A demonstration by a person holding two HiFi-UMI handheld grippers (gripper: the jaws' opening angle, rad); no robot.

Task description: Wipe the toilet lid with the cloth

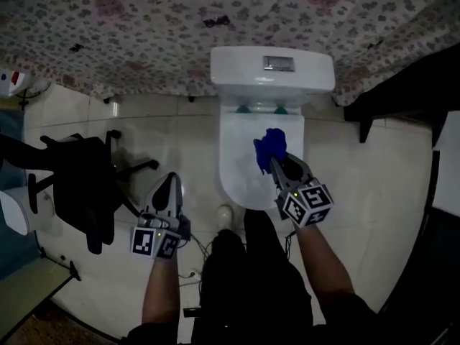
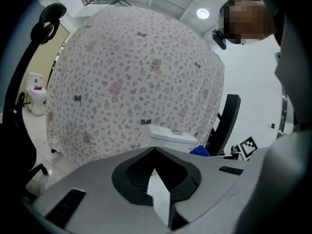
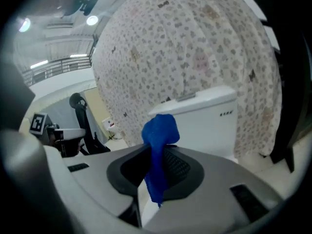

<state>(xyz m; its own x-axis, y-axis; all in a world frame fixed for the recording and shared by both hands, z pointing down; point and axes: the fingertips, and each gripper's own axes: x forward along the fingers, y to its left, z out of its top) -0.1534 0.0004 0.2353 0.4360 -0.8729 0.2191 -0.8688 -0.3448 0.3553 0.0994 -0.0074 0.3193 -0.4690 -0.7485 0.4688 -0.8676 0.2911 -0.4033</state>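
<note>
A white toilet stands against the patterned wall, its lid (image 1: 244,157) down and its tank (image 1: 272,69) behind. My right gripper (image 1: 276,165) is shut on a blue cloth (image 1: 269,146), which bunches out past the jaw tips above the lid's right half. In the right gripper view the cloth (image 3: 159,152) hangs pinched between the jaws, with the tank (image 3: 209,118) ahead. My left gripper (image 1: 168,190) hovers over the floor left of the toilet, jaws together and holding nothing. The left gripper view shows the toilet (image 2: 174,138) ahead of the left gripper (image 2: 158,177) and a bit of the cloth (image 2: 200,151).
A black office chair (image 1: 83,185) stands on the tiled floor at the left. A dark table or shelf (image 1: 402,92) juts in at the right. A shoe (image 1: 226,216) rests on the floor in front of the bowl. A floral curtain (image 1: 144,27) covers the wall.
</note>
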